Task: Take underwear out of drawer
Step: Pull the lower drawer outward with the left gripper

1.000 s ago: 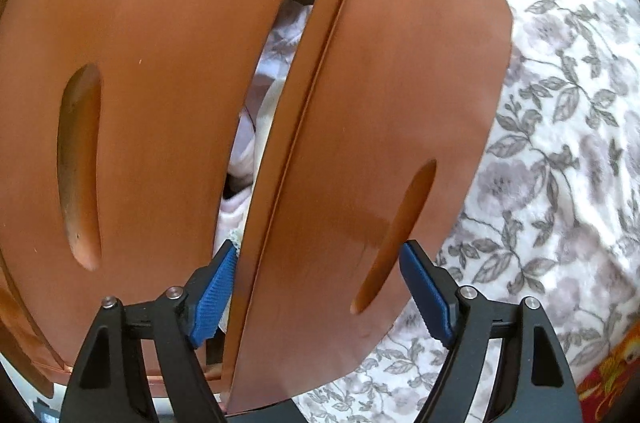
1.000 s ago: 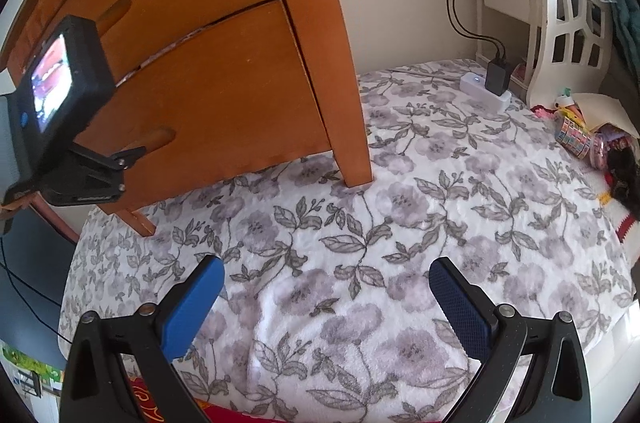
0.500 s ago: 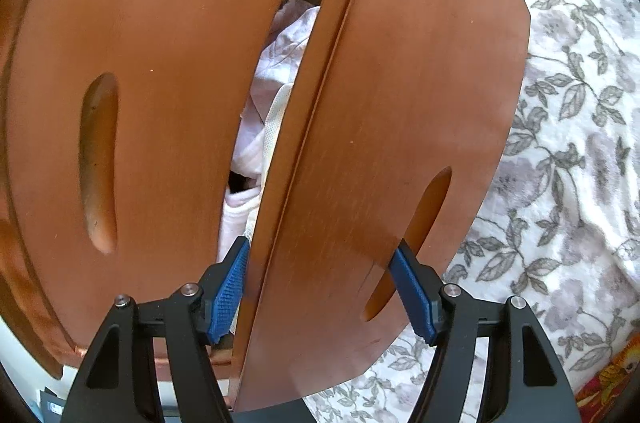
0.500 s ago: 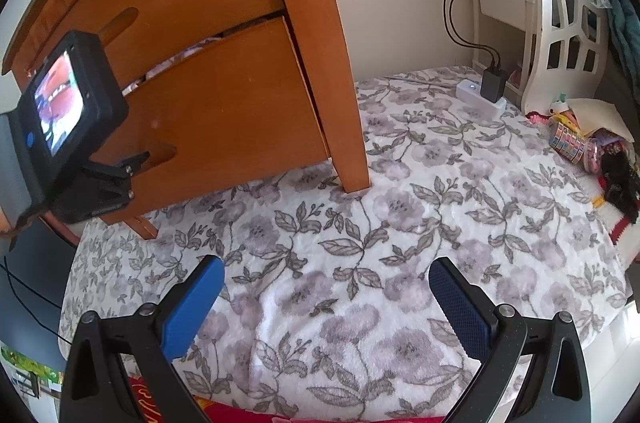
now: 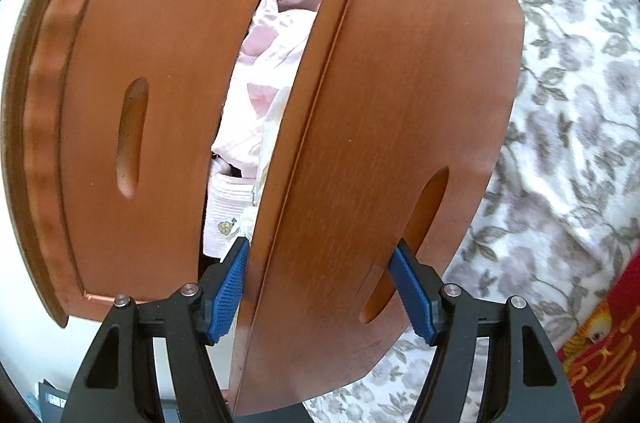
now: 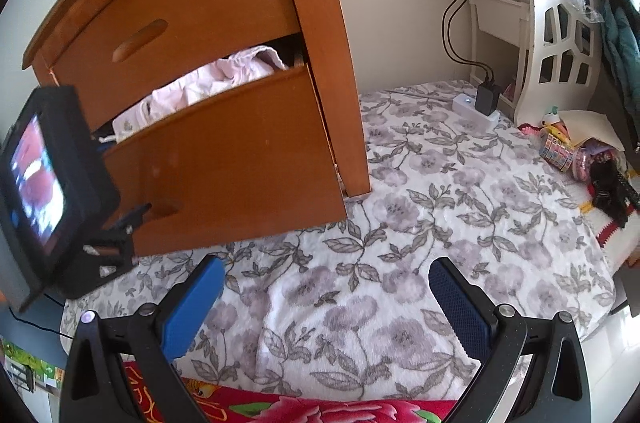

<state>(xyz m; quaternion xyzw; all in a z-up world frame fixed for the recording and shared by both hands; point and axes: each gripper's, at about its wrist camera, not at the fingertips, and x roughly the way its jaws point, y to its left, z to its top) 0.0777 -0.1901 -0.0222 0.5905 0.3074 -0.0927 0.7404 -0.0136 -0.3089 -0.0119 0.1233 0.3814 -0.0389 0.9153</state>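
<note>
— At the left wrist view, what do you record?
— I see my left gripper (image 5: 320,283) straddling the front panel of the lower drawer (image 5: 384,151), one blue pad behind the panel, the other at its handle slot. Whether the pads press the wood, I cannot tell. Pale pink underwear (image 5: 260,95) lies inside the partly open drawer.

— And from the right wrist?
— My right gripper (image 6: 324,307) hangs wide and empty above the floral blanket (image 6: 420,223). The drawer (image 6: 240,159) stands ajar in the wooden dresser (image 6: 320,23), the underwear (image 6: 208,83) heaped above its rim.
</note>
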